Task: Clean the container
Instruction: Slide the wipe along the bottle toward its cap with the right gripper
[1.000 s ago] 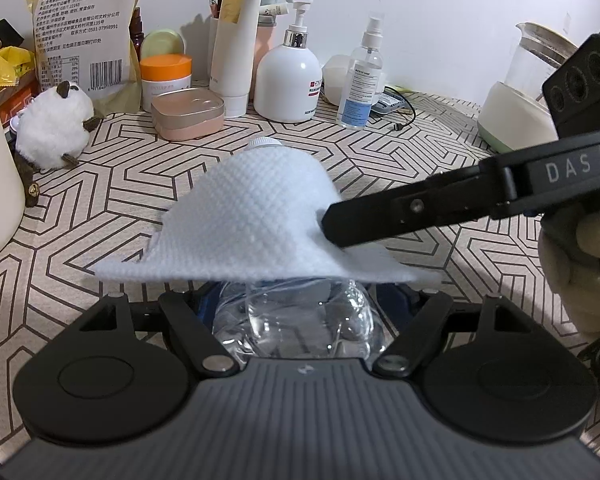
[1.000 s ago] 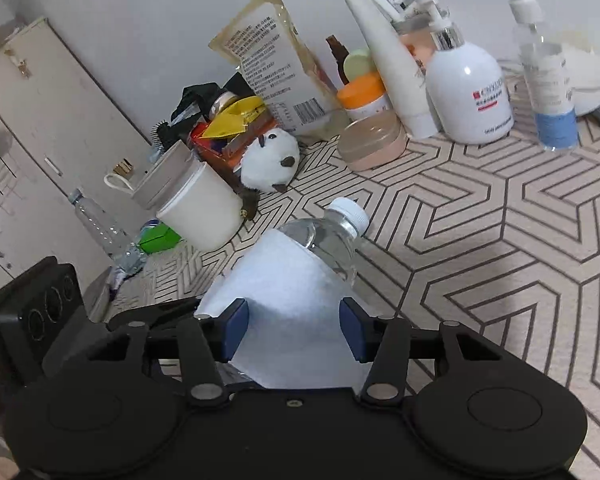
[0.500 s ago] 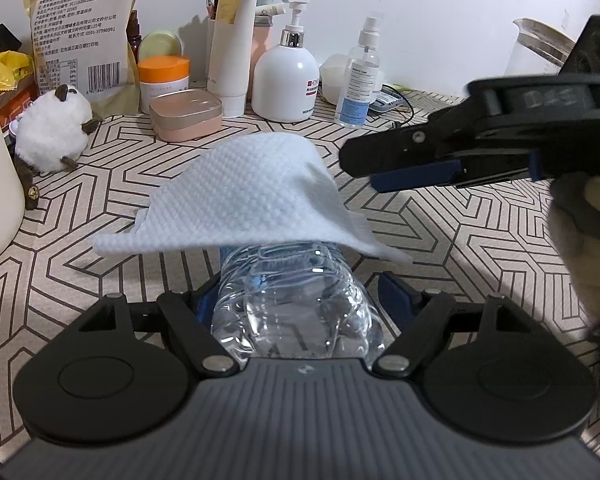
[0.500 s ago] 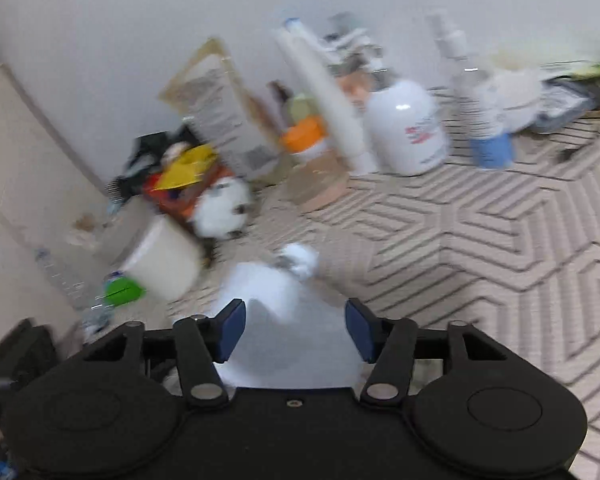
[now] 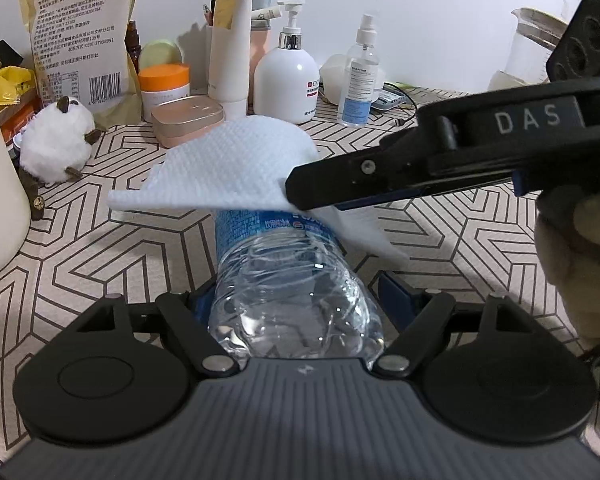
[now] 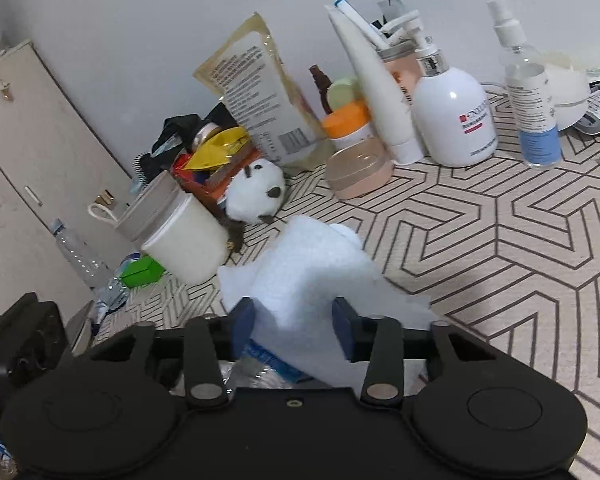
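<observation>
lying bottle point(image 5: 284, 280) pinched in left gripper point(image 5: 300, 304), right gripper point(image 6: 294, 320) pinching wipe point(image 5: 236, 172) atop it

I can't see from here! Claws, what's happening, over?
Left claw shut on bottle. Right claw pressing wipe over it; grip unclear. Nothing blocking.

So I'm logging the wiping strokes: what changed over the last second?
The right gripper lifted off half a second ago, then came back down over the wipe, which now sits further toward the cap, baring the blue label. The left gripper still clamps the bottle; the table clutter is unchanged.
</observation>
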`<state>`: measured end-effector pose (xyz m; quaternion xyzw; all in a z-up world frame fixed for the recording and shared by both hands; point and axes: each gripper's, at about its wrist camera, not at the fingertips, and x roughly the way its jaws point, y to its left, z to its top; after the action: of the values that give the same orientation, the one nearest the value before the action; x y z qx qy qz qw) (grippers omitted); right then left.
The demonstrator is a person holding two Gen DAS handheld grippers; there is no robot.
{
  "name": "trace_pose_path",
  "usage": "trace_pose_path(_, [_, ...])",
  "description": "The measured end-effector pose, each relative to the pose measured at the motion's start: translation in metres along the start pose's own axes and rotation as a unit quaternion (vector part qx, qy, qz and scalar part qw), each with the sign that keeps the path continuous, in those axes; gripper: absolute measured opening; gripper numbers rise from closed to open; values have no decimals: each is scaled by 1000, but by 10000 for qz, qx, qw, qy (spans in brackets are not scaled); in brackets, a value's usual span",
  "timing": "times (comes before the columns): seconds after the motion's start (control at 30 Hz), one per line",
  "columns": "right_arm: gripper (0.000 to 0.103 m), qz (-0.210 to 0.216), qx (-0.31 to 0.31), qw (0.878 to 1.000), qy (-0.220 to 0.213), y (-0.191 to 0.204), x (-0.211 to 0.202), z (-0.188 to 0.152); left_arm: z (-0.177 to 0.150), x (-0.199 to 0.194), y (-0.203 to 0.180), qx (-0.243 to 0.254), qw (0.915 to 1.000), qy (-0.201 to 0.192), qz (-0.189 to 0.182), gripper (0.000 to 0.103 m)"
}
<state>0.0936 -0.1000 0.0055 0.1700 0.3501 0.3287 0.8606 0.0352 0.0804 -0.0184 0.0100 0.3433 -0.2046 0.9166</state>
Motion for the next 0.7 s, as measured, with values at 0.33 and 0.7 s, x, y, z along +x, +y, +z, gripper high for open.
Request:
trace_pose_path(0.33, [57, 508, -116, 9973, 515, 7, 1, -1, 2, 1, 5, -70, 10000, 9, -41, 79])
trace_pose_path(0.7, [66, 895, -382, 9884, 1165, 16, 2, -7, 3, 3, 6, 18, 10000, 20, 15, 79])
